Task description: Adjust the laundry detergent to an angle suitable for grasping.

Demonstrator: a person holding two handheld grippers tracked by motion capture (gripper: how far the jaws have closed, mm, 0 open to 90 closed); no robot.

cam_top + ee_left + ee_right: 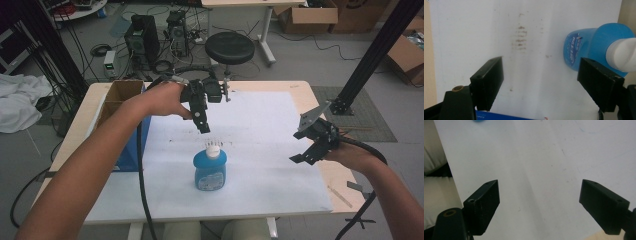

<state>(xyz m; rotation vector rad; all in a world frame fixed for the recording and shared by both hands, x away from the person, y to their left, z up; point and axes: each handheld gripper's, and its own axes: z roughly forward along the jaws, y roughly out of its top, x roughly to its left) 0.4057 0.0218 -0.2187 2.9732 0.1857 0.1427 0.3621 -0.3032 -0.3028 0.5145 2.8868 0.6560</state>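
Observation:
A blue bottle (210,171) with a white cap (213,149) stands upright on the white sheet (260,130), near the middle of the table. My left gripper (203,128) hangs just above and behind the cap, pointing down, apart from it. In the left gripper view the gripper (541,75) is open with only bare sheet between the jaws; the bottle (584,45) lies off to the right, past the right-hand jaw. My right gripper (299,147) is raised over the sheet's right edge, well away from the bottle. Its jaws (539,197) stand wide open with nothing between them.
A blue box (131,147) and an open cardboard box (120,92) sit along the table's left side. Behind the table are a black stool (230,47) and computer towers (142,35). A black frame post (372,55) rises at the right. Faint dark smudges (520,37) mark the sheet.

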